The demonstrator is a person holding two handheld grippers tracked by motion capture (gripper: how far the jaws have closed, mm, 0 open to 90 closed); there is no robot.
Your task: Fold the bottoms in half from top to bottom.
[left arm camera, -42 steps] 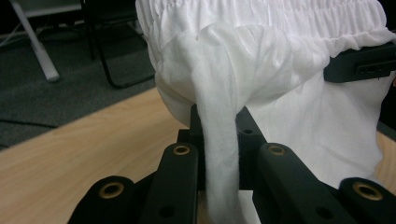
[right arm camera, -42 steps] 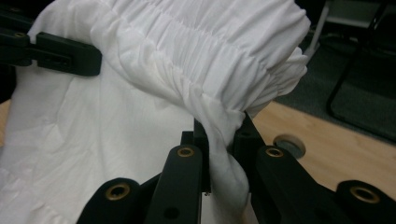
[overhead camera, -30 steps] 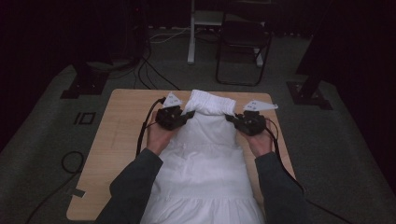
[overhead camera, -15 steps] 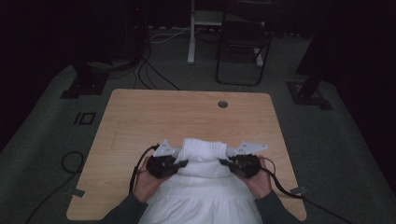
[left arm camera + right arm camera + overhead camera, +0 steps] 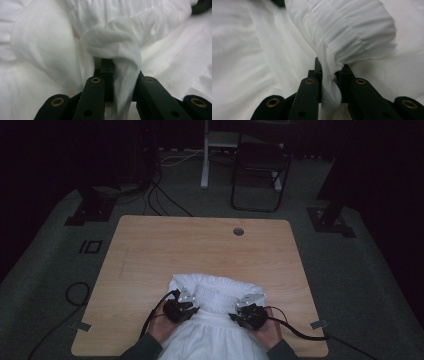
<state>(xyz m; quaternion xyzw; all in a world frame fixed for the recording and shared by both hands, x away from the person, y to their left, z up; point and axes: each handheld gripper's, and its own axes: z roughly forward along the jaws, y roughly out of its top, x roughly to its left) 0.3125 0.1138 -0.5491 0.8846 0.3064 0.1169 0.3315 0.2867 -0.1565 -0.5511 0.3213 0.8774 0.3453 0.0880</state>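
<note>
On wood table [image 5: 150, 250] — soft pleated white garment [image 5: 220, 292]

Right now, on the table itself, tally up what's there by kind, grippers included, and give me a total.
White garment: 1
Black gripper: 2, the left gripper and the right gripper, each shut on a fold of the garment
Total: 3 things on the wooden table
</note>
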